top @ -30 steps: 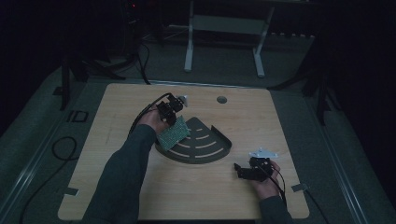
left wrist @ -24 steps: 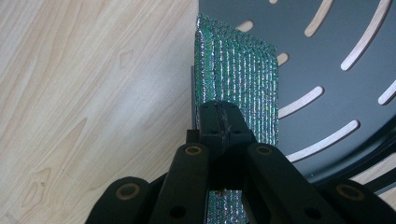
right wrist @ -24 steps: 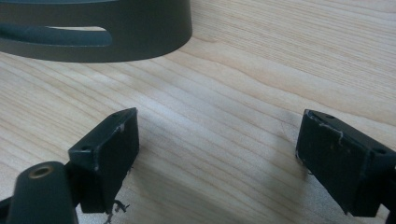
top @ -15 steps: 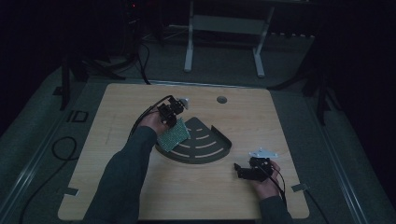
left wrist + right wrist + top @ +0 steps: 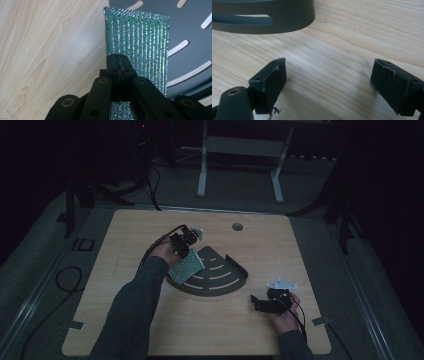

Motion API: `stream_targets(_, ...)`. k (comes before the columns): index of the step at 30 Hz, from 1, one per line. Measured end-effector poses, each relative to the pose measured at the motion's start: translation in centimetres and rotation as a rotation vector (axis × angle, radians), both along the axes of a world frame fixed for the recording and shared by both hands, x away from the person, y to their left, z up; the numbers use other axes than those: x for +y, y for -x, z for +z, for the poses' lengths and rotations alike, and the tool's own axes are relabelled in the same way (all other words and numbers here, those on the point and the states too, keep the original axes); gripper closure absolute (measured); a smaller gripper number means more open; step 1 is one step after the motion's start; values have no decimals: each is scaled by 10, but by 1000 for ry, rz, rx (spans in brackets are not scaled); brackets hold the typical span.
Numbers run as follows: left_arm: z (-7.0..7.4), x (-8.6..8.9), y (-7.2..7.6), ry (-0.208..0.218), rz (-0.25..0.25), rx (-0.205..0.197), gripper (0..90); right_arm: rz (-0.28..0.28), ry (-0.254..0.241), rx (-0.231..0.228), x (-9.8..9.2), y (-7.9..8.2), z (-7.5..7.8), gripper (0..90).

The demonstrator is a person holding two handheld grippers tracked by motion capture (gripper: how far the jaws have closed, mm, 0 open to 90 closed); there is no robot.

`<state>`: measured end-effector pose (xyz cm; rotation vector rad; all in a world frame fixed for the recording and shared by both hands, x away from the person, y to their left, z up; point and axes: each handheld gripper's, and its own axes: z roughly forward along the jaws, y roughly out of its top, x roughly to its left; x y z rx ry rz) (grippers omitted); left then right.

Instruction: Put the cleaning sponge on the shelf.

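Observation:
A flat green pad with a silver glitter weave [image 5: 140,47] hangs from my left gripper [image 5: 120,66], whose jaws are shut on its near edge. In the high view the green pad [image 5: 186,265] tilts over the left edge of a dark grey fan-shaped slotted tray [image 5: 220,282] in the middle of the wooden table, just below the left gripper [image 5: 181,251]. My right gripper [image 5: 256,304] rests low on the table at the front right, jaws wide open with bare wood between them [image 5: 327,82]; the tray's curved wall [image 5: 287,20] lies ahead of it.
The wooden table [image 5: 125,235] has a round cable hole [image 5: 237,226] near its back edge. Cables trail from both grippers. Behind the table stand a white frame [image 5: 240,165] and dark stands on a grey floor.
The left gripper and the green pad have barely shifted over the tray's left edge. The right gripper has stayed where it was.

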<state>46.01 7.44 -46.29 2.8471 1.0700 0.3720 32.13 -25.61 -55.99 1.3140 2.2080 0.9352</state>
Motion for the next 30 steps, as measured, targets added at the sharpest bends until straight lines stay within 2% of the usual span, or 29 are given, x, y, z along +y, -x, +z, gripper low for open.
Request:
stream_targets(12, -10, -2, -1, -30, 2, 22, 900, 0, 0, 0, 0, 0, 0, 129)
stream_targets(18, -8, 1, -1, -15, 7, 18, 900, 0, 0, 0, 0, 0, 0, 129)
stream_targets(21, -3, 4, 1, 7, 10, 10, 886, 0, 0, 0, 0, 0, 0, 129)
stream_targets(27, 7, 18, 4, 88, 33, -2, 726, 0, 0, 0, 0, 0, 0, 129)
stream_targets(30, 12, 31, 6, 172, 65, -8, 675, 0, 0, 0, 0, 0, 0, 129)
